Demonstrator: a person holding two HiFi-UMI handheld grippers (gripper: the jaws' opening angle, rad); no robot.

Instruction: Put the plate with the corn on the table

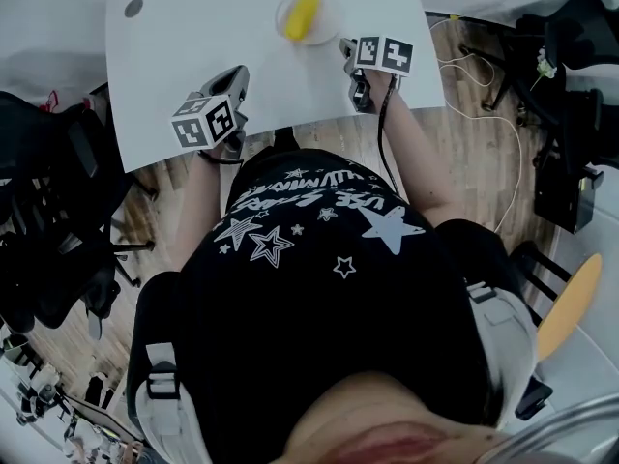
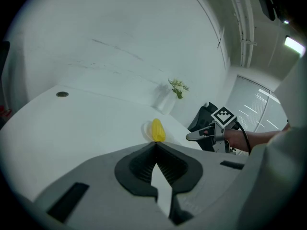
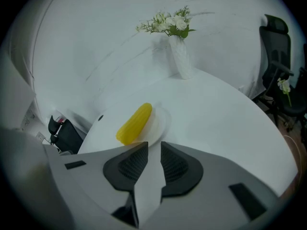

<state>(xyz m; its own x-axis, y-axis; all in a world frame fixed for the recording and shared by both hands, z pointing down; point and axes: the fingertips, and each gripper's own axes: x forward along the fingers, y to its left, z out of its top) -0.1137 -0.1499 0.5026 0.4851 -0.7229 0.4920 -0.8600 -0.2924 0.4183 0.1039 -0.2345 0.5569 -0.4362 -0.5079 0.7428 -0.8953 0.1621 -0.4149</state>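
head view: above the person's torso, facing steeply down onto the white surface [image 1: 193, 75], farthest off | left tool view: low behind the left tool [image 2: 154, 145], facing across the surface | right tool view: behind the right tool [image 3: 153, 146], tilted down, nearest | shared: corn [image 1: 302, 14] on its plate [image 3: 162, 121] in all three; left tool view also takes in the right tool

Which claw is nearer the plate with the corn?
The right claw: its tips are just short of the plate rim. The left claw is farther back and off to the side.
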